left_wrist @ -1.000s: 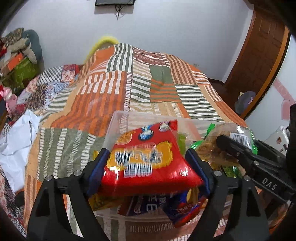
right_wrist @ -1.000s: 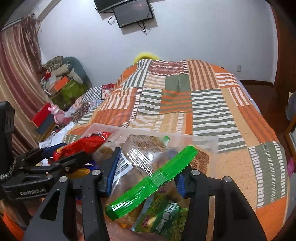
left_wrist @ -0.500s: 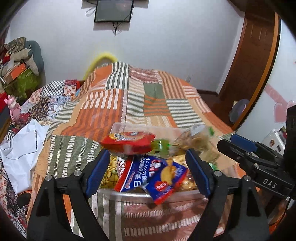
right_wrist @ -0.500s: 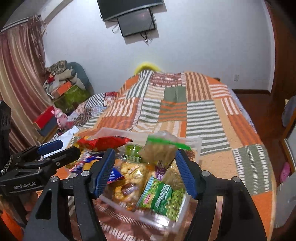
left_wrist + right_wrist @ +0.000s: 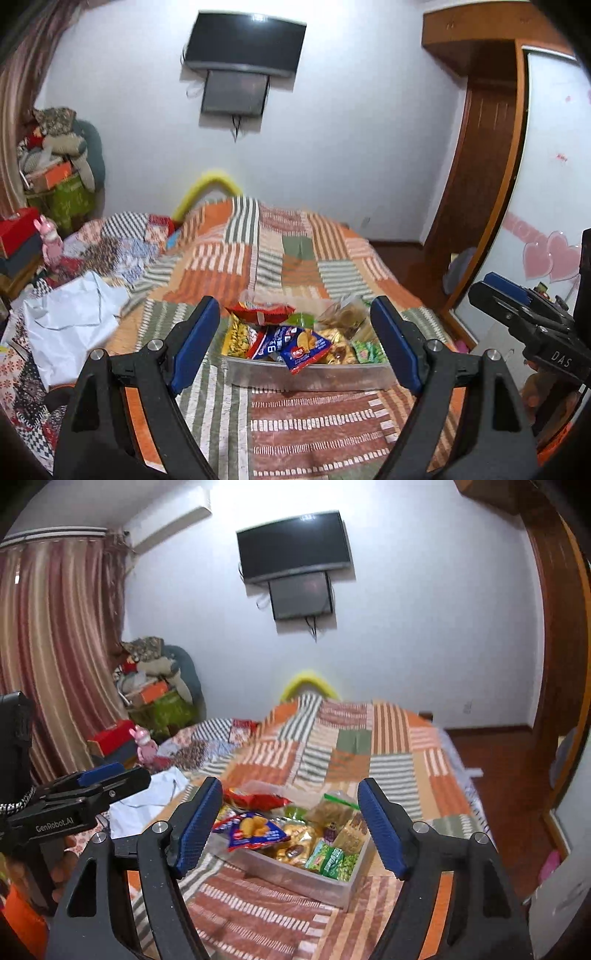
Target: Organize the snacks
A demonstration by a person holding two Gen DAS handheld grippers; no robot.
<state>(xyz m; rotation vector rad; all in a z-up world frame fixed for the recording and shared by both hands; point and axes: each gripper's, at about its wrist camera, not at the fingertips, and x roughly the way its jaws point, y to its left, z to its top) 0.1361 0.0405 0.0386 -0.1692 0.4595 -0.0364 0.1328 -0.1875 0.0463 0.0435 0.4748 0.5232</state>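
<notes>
A clear plastic box (image 5: 306,376) (image 5: 295,875) full of snack packets sits on the patchwork bed. A red packet (image 5: 264,314) (image 5: 255,799) lies on top at the back. A blue packet (image 5: 295,345) (image 5: 255,830) hangs over the near rim. Green packets (image 5: 330,860) fill the right end. My left gripper (image 5: 295,343) is open and empty, held back from the box. My right gripper (image 5: 290,821) is open and empty too, also back from it. Each gripper shows at the edge of the other's view.
The patchwork bedspread (image 5: 295,258) covers the bed. White cloth (image 5: 70,317) and clutter lie to the left. A TV (image 5: 295,550) hangs on the far wall. A wooden wardrobe (image 5: 480,166) and floor are on the right.
Both grippers let go of their packets, the red one and the clear bag with a green strip, into the box. Both then pulled back and up, away from the box.
</notes>
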